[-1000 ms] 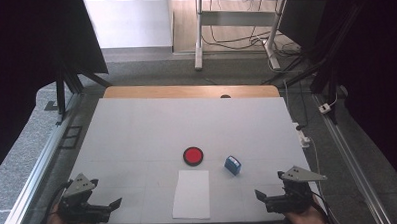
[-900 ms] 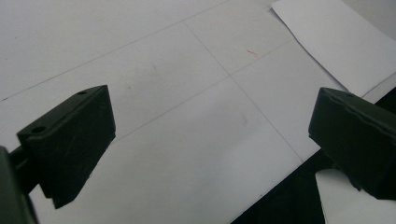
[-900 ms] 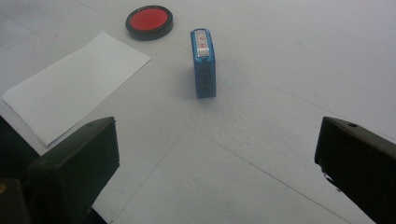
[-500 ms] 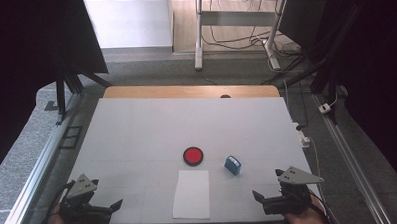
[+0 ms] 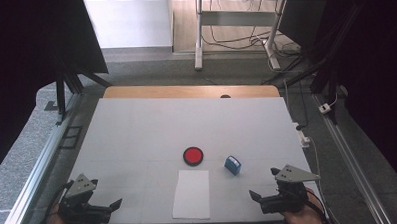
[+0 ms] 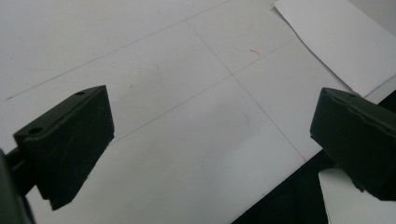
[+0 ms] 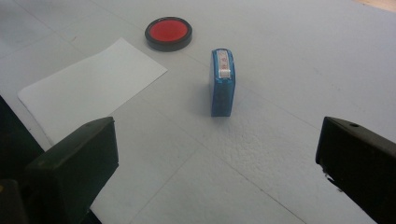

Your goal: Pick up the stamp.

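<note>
We held the right gripper (image 5: 256,196) with its jaws wide apart and empty, low over the table's (image 5: 137,129) near right corner. Just ahead of it stood the stamp (image 7: 222,81), a slim blue block on its narrow edge with a white label strip along its top. Left of the stamp lay the paper (image 7: 93,88), the red ink pad (image 7: 168,32) beyond. Our left gripper (image 5: 114,205) was likewise agape near the left corner. Since the earlier frames, both grippers had barely shifted; nothing else moved.
</note>
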Demonstrator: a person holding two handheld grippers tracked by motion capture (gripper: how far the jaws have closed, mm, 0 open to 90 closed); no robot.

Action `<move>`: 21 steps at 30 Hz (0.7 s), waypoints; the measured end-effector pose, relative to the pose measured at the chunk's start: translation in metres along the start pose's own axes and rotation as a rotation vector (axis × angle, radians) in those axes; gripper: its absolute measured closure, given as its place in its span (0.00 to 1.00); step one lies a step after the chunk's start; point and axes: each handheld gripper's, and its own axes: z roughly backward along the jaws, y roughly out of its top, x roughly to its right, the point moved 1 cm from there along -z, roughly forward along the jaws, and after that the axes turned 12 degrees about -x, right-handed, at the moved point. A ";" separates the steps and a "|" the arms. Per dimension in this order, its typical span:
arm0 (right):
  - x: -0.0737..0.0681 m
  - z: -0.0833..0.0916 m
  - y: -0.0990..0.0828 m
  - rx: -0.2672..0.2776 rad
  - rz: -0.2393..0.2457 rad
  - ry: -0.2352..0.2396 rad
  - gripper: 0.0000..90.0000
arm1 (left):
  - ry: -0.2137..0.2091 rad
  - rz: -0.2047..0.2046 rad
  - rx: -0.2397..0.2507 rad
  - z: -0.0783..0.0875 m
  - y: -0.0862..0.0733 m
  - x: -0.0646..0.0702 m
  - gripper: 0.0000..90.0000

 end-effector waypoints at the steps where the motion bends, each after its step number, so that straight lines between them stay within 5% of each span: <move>1: 0.000 0.000 0.001 -0.001 0.002 0.000 0.00 | 0.000 -0.002 -0.001 0.000 0.000 0.000 0.00; 21: -0.008 -0.016 0.022 -0.008 0.013 0.041 0.00 | -0.066 -0.027 -0.005 -0.001 0.000 -0.002 0.02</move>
